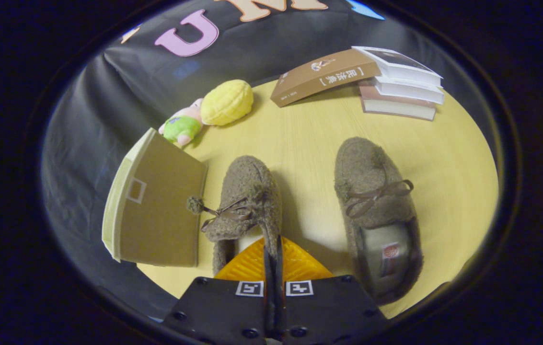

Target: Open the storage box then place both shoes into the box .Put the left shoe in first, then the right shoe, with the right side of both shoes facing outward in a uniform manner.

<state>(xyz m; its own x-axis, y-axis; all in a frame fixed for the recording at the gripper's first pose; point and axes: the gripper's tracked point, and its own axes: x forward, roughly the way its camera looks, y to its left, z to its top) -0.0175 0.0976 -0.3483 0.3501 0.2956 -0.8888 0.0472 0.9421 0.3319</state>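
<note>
Gripper (pixel 273 249) fingers pinched narrow on left shoe (pixel 247 201) rim; right shoe (pixel 376 206) beside, box (pixel 156 211) opposite, on wood tabletop (pixel 300 139).

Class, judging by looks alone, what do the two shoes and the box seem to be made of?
Shoes: fuzzy brown fleece-like fabric, nubbly matte pile, thin bows. Box: likely cardboard, flat matte brown, pale edges. Gripper fingers pinch the nearer shoe's rim.

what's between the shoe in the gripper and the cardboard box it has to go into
Nothing visible. The gripper's orange fingers are closed on the rim of the fuzzy brown left-hand slipper, and the tan cardboard storage box sits right beside it; only the slipper's pompom lace lies between them.
</note>
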